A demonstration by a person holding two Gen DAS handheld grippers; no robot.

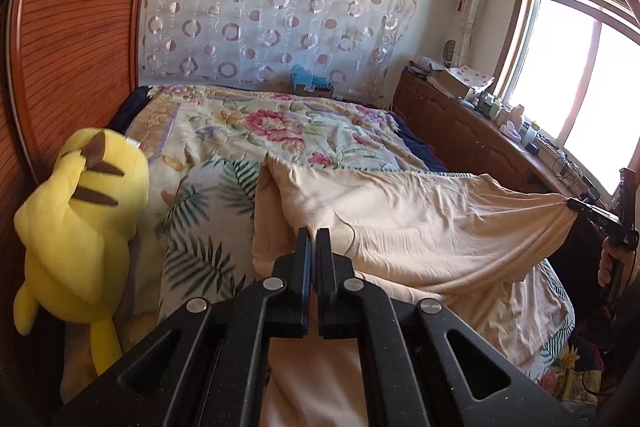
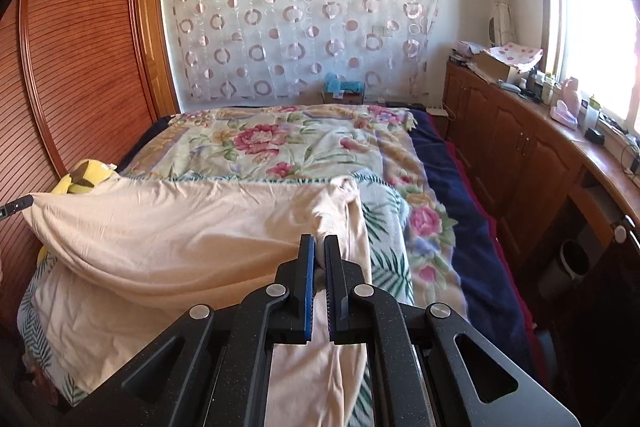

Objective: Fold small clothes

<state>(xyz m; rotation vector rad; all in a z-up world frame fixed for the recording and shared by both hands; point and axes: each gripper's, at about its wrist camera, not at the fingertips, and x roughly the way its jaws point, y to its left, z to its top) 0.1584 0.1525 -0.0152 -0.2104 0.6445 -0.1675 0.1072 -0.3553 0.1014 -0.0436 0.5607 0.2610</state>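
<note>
A bed (image 2: 472, 211) fills the room from the near edge to the far wall, covered by a flowered quilt (image 2: 280, 143) with a dark blue blanket (image 2: 460, 195) showing along its right edge. A sheer curtain (image 2: 304, 15) with a ring pattern hangs on the far wall, a slatted wooden wardrobe (image 2: 80, 59) stands along the bed's left edge, and a low wooden cabinet (image 2: 520, 147) with small clutter on top runs under the window (image 1: 592, 83) on the right.

A peach cloth (image 1: 400, 227) lies across the near part of the bed, over a leaf-print sheet (image 1: 208, 219). Its near edge is lifted off the bed and stretched between the two tools, while the rest drapes down onto the sheet.

A yellow plush toy (image 1: 80, 219) leans at the bed's left edge, against the wardrobe.

The left hand-held gripper (image 1: 314, 235) is closed tight, with a fold of the peach cloth pinched between its pads. The right hand-held gripper (image 2: 320, 243) is likewise closed on the cloth, bunching the fabric at its corner; in the left wrist view it appears at the far right with a hand (image 1: 612, 263) around its handle.
</note>
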